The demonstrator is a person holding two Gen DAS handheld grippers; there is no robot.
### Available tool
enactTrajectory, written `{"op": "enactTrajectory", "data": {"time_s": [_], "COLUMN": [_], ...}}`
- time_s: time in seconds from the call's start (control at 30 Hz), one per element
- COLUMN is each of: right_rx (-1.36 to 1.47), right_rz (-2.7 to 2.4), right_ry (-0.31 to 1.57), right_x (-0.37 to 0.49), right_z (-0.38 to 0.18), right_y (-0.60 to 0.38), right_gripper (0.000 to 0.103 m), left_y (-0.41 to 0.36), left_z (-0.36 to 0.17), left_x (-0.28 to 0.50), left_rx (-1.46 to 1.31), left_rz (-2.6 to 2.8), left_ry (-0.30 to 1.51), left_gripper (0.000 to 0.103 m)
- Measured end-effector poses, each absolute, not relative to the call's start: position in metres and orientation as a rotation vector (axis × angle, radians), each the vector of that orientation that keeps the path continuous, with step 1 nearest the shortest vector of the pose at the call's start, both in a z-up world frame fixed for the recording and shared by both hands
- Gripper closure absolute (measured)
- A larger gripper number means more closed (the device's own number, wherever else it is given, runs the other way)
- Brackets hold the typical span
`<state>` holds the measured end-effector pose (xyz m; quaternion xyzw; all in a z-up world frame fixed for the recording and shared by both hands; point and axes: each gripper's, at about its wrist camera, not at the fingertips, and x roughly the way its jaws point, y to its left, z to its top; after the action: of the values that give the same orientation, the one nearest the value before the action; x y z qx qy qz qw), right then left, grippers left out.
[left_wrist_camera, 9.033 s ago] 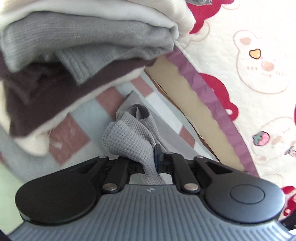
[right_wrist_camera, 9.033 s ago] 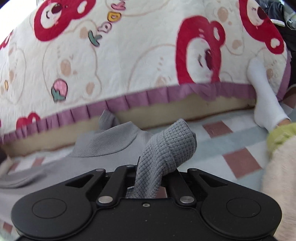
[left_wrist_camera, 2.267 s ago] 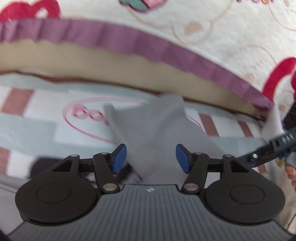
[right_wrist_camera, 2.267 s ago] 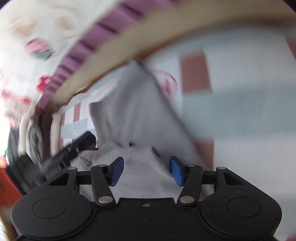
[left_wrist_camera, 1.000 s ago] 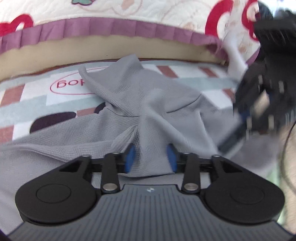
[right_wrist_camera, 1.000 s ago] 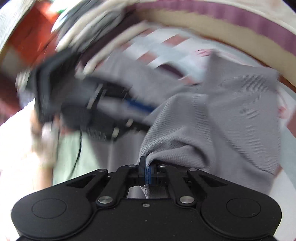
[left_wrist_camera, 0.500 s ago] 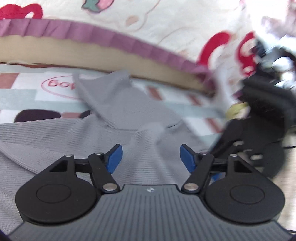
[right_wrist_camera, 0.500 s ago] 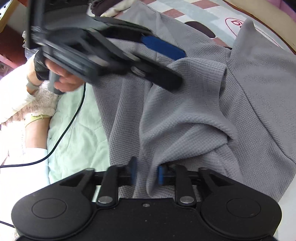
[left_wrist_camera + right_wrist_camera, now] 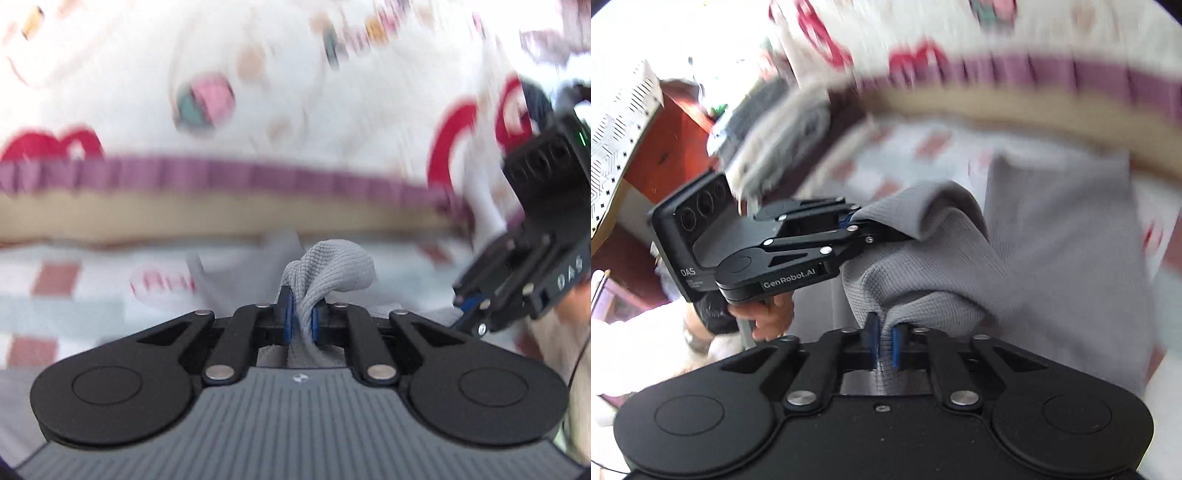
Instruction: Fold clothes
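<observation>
Where the grey knit garment (image 9: 1052, 258) lies spread over the checked sheet (image 9: 66, 295) in front of the mattress edge, two folds of it are raised off the surface, one in each gripper. Left gripper (image 9: 299, 321): jaws closing, blue pads pressed on a bunched fold of the fabric, which bulges out above the fingertips. Right gripper (image 9: 884, 343): jaws likewise closing, blue pads pinching a ridge of the same garment, with cloth draping down on both sides. In the right wrist view the left gripper sits just beside and above the right one's fold, its tip buried in the fabric, held by a hand (image 9: 768, 317) seen under its body. Beyond the garment runs the tan mattress side with a purple frilled trim (image 9: 258, 177) and a white quilt (image 9: 129, 74) printed with red and pink figures; these are motion-blurred. A stack of folded clothes (image 9: 783, 122) sits at the upper left of the right wrist view, detail unclear.
</observation>
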<state>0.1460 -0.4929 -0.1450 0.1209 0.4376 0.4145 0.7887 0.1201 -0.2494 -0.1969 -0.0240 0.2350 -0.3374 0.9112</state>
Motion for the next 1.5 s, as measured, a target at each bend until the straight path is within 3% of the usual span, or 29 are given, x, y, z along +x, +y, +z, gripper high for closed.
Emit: {"op": "enactTrajectory", "data": {"time_s": [0.1,0.17,0.2,0.23,0.3,0.5,0.57,0.7,0.77,0.83,1.1,1.17,1.2,1.23,1.27,1.3,1.33,1.5], "right_rx": [0.148,0.060,0.016,-0.010,-0.015,0.242,0.243,0.162,0.199,0.251,0.450,0.553,0.592,0.565,0.499,0.436,0.394,0.269], "right_rz": [0.791,0.648,0.577,0.501,0.378,0.318,0.358,0.450,0.486,0.498,0.374,0.462,0.495,0.476,0.458,0.445,0.450,0.470], "right_ry": [0.716,0.612,0.585,0.590,0.644,0.858,0.878,0.882,0.875,0.891,0.921,0.998,1.030,1.036,1.023,1.001,0.946,0.698], "right_x": [0.137,0.150,0.162,0.178,0.211,0.216,0.202,0.204,0.215,0.226,0.254,0.276,0.286,0.294,0.298,0.301,0.298,0.280], "right_z": [-0.119,-0.116,-0.119,-0.127,-0.148,-0.179,-0.179,-0.184,-0.187,-0.195,-0.215,-0.228,-0.235,-0.239,-0.240,-0.239,-0.232,-0.196], "right_y": [-0.497,-0.501,-0.505,-0.511,-0.525,-0.573,-0.570,-0.536,-0.523,-0.513,-0.527,-0.528,-0.528,-0.525,-0.521,-0.516,-0.514,-0.513], "right_gripper": [0.097,0.096,0.094,0.088,0.071,0.071,0.063,0.060,0.052,0.044,0.044,0.048,0.054,0.068,0.084,0.099,0.099,0.099], "left_y": [-0.251,-0.263,-0.268,-0.274,-0.277,-0.255,-0.243,-0.236,-0.242,-0.252,-0.273,-0.285,-0.290,-0.295,-0.297,-0.297,-0.296,-0.280], "left_z": [-0.193,-0.196,-0.199,-0.202,-0.208,-0.234,-0.245,-0.251,-0.249,-0.247,-0.248,-0.257,-0.260,-0.261,-0.257,-0.252,-0.247,-0.228], "left_x": [0.136,0.156,0.168,0.180,0.197,0.182,0.176,0.180,0.188,0.196,0.237,0.253,0.257,0.260,0.258,0.257,0.254,0.233], "left_rx": [-0.151,-0.185,-0.189,-0.193,-0.185,-0.118,-0.144,-0.223,-0.237,-0.210,-0.250,-0.227,-0.190,-0.152,-0.114,-0.078,-0.054,-0.052], "left_rz": [-0.629,-0.560,-0.521,-0.481,-0.422,-0.457,-0.480,-0.505,-0.531,-0.534,-0.624,-0.688,-0.698,-0.706,-0.710,-0.706,-0.699,-0.562], "left_ry": [0.420,0.457,0.499,0.540,0.631,0.770,0.800,0.813,0.800,0.774,0.759,0.861,0.884,0.893,0.871,0.853,0.821,0.580], "left_gripper": [0.089,0.065,0.044,0.040,0.040,0.039,0.039,0.039,0.039,0.041,0.042,0.042,0.043,0.043,0.046,0.077,0.099,0.097]}}
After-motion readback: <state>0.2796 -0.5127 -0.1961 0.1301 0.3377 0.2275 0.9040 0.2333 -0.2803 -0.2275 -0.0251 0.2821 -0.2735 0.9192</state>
